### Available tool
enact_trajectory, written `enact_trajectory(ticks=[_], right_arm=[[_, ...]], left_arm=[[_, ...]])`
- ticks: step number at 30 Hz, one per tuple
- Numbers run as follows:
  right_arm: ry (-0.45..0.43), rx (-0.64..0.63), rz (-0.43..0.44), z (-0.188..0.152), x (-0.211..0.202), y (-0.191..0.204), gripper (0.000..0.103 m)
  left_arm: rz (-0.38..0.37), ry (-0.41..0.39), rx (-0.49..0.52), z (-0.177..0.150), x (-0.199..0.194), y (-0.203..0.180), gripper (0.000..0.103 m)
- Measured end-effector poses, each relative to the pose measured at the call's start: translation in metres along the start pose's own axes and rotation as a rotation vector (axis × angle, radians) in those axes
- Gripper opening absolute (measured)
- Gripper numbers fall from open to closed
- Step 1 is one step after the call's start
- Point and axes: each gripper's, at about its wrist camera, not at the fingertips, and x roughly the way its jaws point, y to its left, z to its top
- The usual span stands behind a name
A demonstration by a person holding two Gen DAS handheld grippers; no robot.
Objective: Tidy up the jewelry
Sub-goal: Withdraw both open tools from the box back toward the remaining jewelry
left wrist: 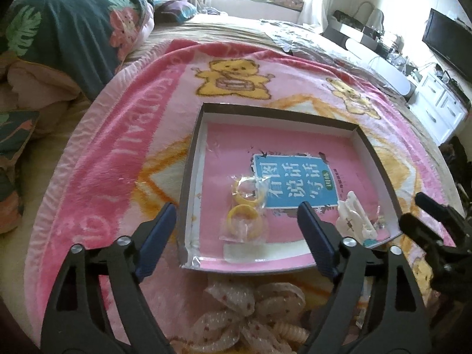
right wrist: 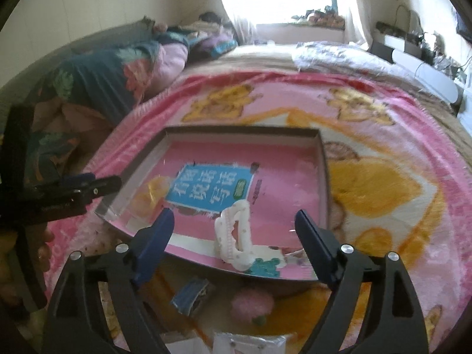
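A shallow cardboard box (left wrist: 277,112) lies on the pink bear blanket, with a pink book lining its floor. Two yellow bangles in clear bags (left wrist: 244,209) rest in the box's near left part, between and beyond the fingers of my left gripper (left wrist: 236,215), which is open and holds nothing. A white claw hair clip (right wrist: 236,236) lies in the box (right wrist: 236,129) near its front rim. My right gripper (right wrist: 234,216) stands open just above and around it, pads apart from it. The clip (left wrist: 352,215) and the right gripper (left wrist: 413,209) also show in the left wrist view.
Loose pieces lie on the blanket in front of the box: dotted organza bows (left wrist: 244,303), a blue hair clip (right wrist: 191,295), a pink pompom (right wrist: 250,303) and a white card (right wrist: 247,342). The left gripper (right wrist: 97,187) is at the box's left corner. Quilts are piled far left.
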Motion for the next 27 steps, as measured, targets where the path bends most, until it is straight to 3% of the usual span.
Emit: enact_trajectory(ticks=[8, 27], right_arm=[[-0.086, 0.003, -0.007, 0.003, -0.047, -0.003, 0.089], [-0.152, 0.010, -0.012, -0.013, -0.113, 0.000, 0.090]], left_arm=[[-0.012, -0.040, -0.003, -0.005, -0.032, -0.006, 0.092], [-0.062, -0.153, -0.005, -0.018, -0.109, -0.013, 0.093]])
